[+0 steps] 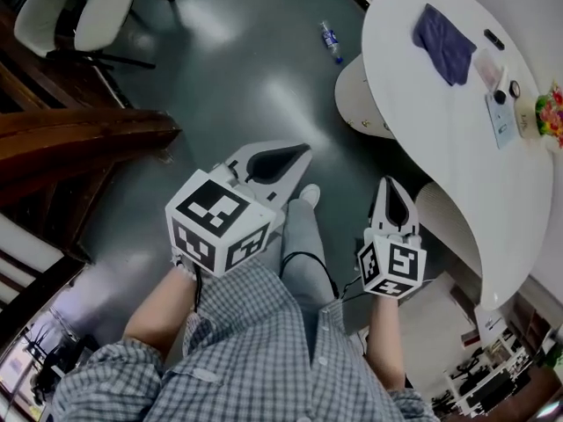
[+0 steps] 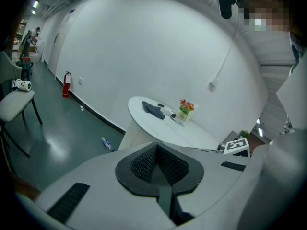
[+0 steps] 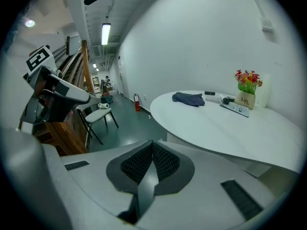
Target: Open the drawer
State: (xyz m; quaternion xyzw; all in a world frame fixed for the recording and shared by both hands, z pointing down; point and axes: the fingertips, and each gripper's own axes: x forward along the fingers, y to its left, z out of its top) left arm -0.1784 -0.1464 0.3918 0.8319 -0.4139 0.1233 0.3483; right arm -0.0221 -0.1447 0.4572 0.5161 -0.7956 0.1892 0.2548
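No drawer shows plainly in any view. In the head view my left gripper (image 1: pixel 302 153) is held in front of the person's body over the dark green floor, jaws together and empty. My right gripper (image 1: pixel 391 183) hangs lower right, beside the near edge of the white oval table (image 1: pixel 440 121), jaws closed with nothing between them. The left gripper view has its dark ribbed pads (image 2: pixel 144 162) meeting, with the table (image 2: pixel 163 126) ahead. In the right gripper view the pads (image 3: pixel 165 162) also meet, and the table (image 3: pixel 211 123) is to the right.
On the table lie a blue cloth (image 1: pixel 444 42), small gadgets (image 1: pixel 501 90) and a flower pot (image 1: pixel 551 112). A white low unit (image 1: pixel 440 315) stands under the table's near end. A bottle (image 1: pixel 331 40) lies on the floor. A chair (image 1: pixel 79 11) and wooden rails (image 1: pixel 79 139) are at the left.
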